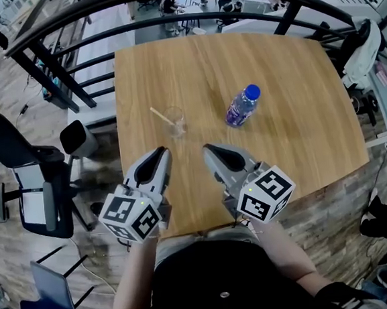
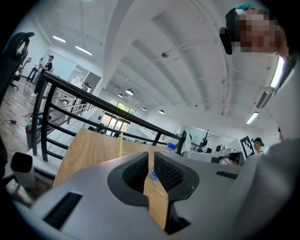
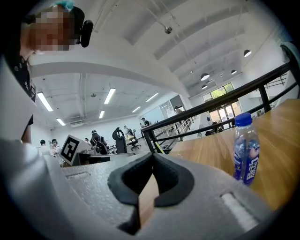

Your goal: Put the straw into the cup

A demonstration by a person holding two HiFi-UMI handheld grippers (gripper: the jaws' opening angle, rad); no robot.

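Observation:
A clear cup (image 1: pixel 175 122) stands on the wooden table (image 1: pixel 294 74), and a pale straw (image 1: pixel 161 115) sits in it, leaning to the left. In the left gripper view the straw (image 2: pixel 121 144) shows as a thin upright line far ahead. My left gripper (image 1: pixel 161 152) (image 2: pixel 151 154) is near the table's front edge, below the cup and apart from it; its jaws stand together with nothing between them. My right gripper (image 1: pixel 210 149) (image 3: pixel 153 157) is beside it, jaws also together and empty.
A bottle with a blue cap (image 1: pixel 243 106) (image 3: pixel 245 152) stands to the right of the cup. A black railing (image 1: pixel 167 5) runs behind the table. Office chairs (image 1: pixel 34 178) stand at the left, and a jacket (image 1: pixel 363 51) hangs at the right.

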